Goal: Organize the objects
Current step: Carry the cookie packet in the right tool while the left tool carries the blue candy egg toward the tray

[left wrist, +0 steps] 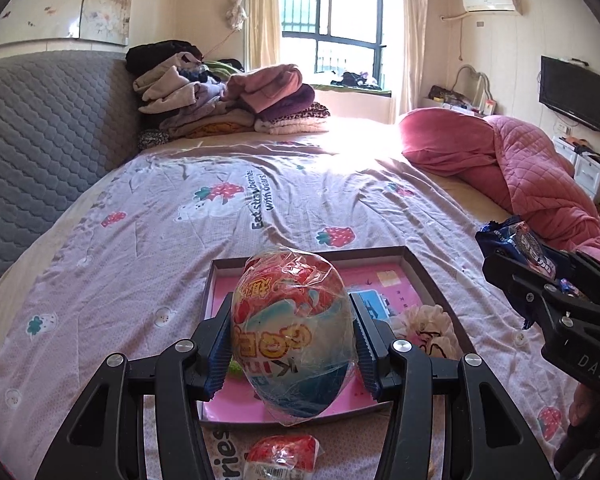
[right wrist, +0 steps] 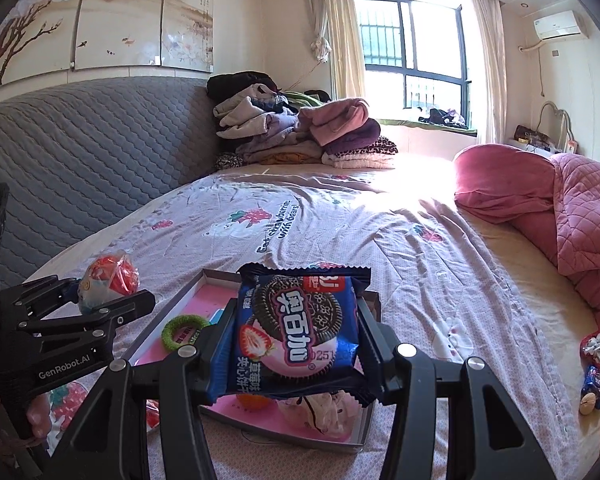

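Above the tray (left wrist: 414, 268), jaws clamped on film-wrapped egg (left wrist: 294, 336), blue, seemingly strawberry, biscuit packet (right wrist: 296, 328).

Bedroom. Bed (left wrist: 220, 208) backed left by grey quilted headboard (left wrist: 48, 128); barred window (left wrist: 332, 28) far, sunlit; folded clothes (left wrist: 228, 96) piled beneath; television (left wrist: 572, 94) mounted right.

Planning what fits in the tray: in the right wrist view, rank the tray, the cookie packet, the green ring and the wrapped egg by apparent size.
1. tray
2. cookie packet, though nearness to the camera inflates it
3. wrapped egg
4. green ring, partly hidden; close to the egg, so unsure
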Tool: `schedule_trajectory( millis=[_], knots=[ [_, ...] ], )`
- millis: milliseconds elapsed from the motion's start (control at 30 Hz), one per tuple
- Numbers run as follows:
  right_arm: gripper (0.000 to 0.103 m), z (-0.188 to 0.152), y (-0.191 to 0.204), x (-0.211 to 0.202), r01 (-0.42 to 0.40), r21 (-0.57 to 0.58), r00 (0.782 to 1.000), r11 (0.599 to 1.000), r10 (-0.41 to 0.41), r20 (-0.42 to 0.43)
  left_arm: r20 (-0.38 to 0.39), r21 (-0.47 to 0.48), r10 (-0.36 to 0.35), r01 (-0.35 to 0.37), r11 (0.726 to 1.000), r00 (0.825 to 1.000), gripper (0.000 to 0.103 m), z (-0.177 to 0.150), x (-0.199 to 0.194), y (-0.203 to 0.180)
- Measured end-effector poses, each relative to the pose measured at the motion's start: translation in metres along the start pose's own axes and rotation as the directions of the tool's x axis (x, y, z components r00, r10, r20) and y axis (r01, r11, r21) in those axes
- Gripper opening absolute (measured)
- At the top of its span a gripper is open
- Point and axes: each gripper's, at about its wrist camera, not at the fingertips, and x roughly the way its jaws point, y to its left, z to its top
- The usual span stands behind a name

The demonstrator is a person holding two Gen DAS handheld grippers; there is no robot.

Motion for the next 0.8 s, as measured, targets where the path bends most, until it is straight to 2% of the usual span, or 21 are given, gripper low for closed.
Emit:
schedule_trajectory(
  millis=[467, 800],
  knots=[
    [0.053, 0.0, -0.008, 0.024, 0.027, -0.011, 1.0, 1.0, -0.027, 0.005, -0.006, -0.028, 0.018, -0.018, 0.999, 1.0, 0.054, 0.016, 0.039, 0.0],
    [0.053, -0.011, -0.006, 0.047, 0.034, -0.032, 0.999, 0.999, -0.035, -0.036, -0.06, -0.047, 0.021, -0.024, 0.999, 0.998, 0.054, 0.013, 0.067, 0.007]
  ],
)
